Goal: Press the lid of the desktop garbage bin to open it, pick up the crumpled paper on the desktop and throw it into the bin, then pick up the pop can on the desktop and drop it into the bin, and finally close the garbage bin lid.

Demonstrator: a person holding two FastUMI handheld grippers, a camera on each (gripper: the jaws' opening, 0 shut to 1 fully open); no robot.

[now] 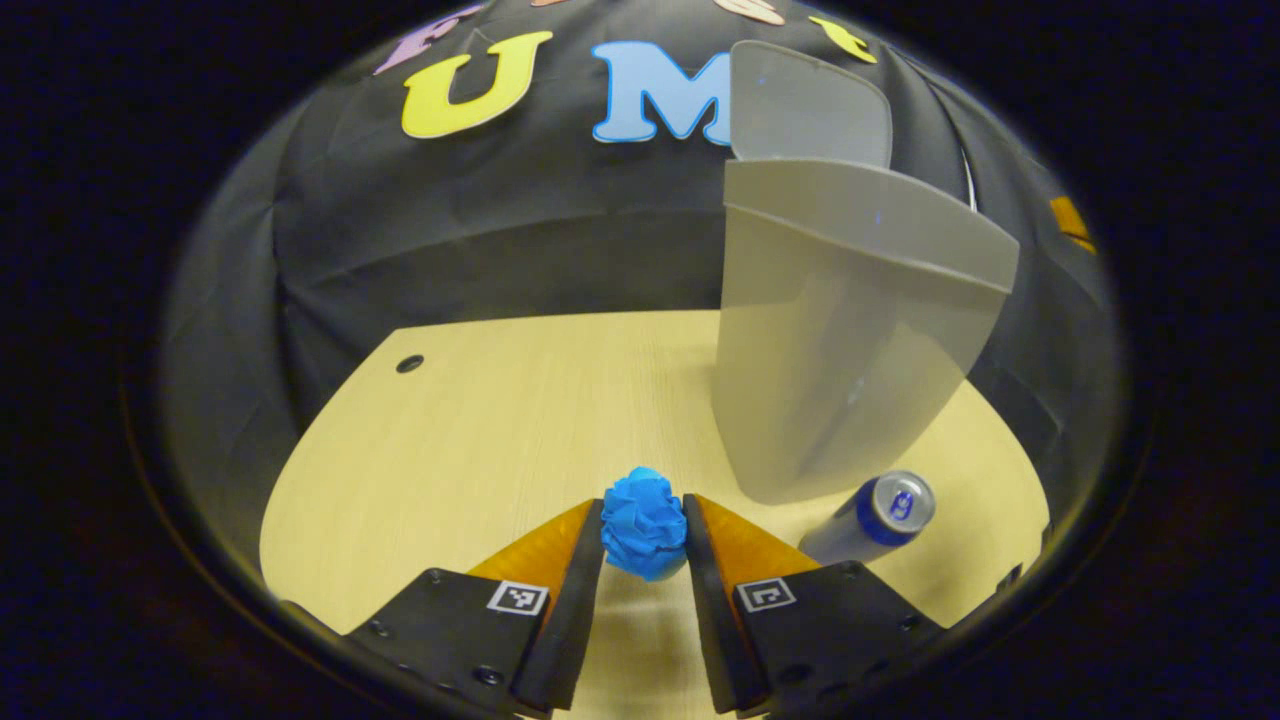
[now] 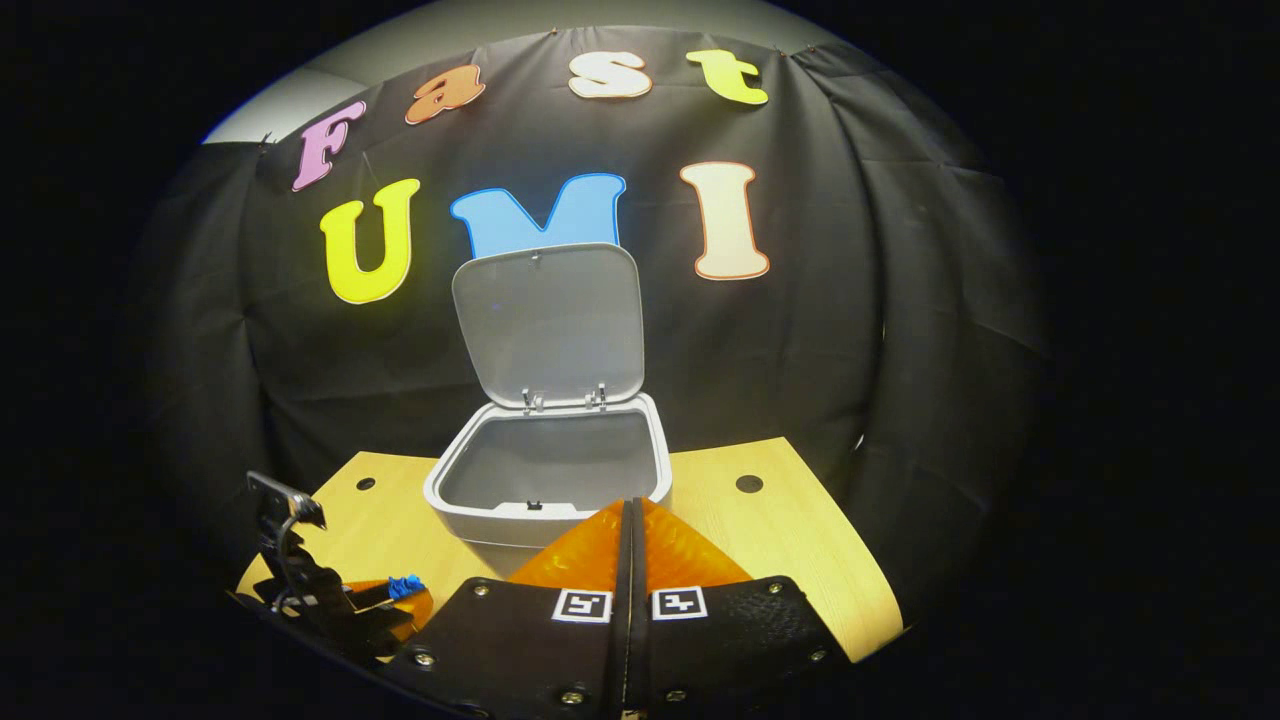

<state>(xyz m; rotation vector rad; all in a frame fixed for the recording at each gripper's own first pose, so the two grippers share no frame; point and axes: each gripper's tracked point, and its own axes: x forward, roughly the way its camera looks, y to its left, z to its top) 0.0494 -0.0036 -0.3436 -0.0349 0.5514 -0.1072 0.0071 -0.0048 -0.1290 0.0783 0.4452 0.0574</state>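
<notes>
I am looking along the left gripper (image 1: 645, 525) in the left gripper view, and its two fingers are pinching the crumpled paper (image 1: 645, 522) from either side, spread only as wide as the wad itself, with each inner face pressing against it. The paper is sitting just above or on the tabletop (image 1: 480, 440), near the edge closest to me; I cannot tell whether it is lifted clear of the wood. Just right of the fingers the pop can (image 1: 872, 518) is lying tilted with its top end facing me, close to the base of the garbage bin (image 1: 840, 340). The bin is standing toward the right side of the tabletop, near its far edge, and its lid (image 1: 808, 105) is standing open, upright behind the rim. In the right gripper view I am seeing the right gripper (image 2: 630, 530) with its two fingers pressed flat together, nothing between them, hovering in front of the bin (image 2: 550, 480) and above the tabletop (image 2: 800, 540). From here I am looking down into the bin's open mouth, and the lid (image 2: 548, 325) is tilting back on its hinges at the rear rim. At the lower left of this view the left gripper (image 2: 395, 595) is showing low over the near left corner of the tabletop, with a bit of the paper (image 2: 404, 585) peeking out between its fingers.
</notes>
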